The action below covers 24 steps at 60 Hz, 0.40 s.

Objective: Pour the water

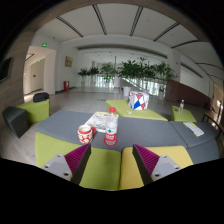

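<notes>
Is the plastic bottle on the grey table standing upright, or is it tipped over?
Upright. The bottle stands on the grey table with its red cap on top, beyond the open gripper, between two red-and-white cups.

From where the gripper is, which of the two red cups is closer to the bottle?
The right red cup: it touches the bottle, while the left cup stands apart.

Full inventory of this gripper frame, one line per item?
Clear plastic water bottle with red cap: 1, on the grey table just ahead of the fingers.
Red-and-white cups: 2, one either side of the bottle.
Grey table: 1, with yellow-green panels.
Red, white and blue ball-like thing: 1, beyond the bottle.
Dark chairs: 2, at the table's left.
Green potted plants: a row, along the far wall.
Gripper: 1, magenta pads, fingers open, holding nothing.
</notes>
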Available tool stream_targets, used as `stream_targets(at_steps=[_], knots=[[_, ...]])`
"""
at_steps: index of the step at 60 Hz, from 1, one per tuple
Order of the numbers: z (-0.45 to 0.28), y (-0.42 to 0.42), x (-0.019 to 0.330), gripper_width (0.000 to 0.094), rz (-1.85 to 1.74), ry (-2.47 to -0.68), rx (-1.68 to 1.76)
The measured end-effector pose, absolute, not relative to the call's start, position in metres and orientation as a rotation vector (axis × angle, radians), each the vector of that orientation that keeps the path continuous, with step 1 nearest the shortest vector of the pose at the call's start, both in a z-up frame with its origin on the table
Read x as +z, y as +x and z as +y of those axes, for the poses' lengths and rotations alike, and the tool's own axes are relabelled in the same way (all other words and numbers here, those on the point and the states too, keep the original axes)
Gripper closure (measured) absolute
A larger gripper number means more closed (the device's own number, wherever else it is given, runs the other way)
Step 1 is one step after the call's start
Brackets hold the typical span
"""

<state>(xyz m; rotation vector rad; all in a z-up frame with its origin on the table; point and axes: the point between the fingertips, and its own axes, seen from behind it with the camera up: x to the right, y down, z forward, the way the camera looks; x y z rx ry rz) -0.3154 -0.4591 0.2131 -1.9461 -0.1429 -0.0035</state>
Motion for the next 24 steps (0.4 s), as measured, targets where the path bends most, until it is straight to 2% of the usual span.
stream_targets(at_steps=[24], knots=[[-0.47,-0.307,0.237,0.0079,-0.097,-1.895,-0.003]])
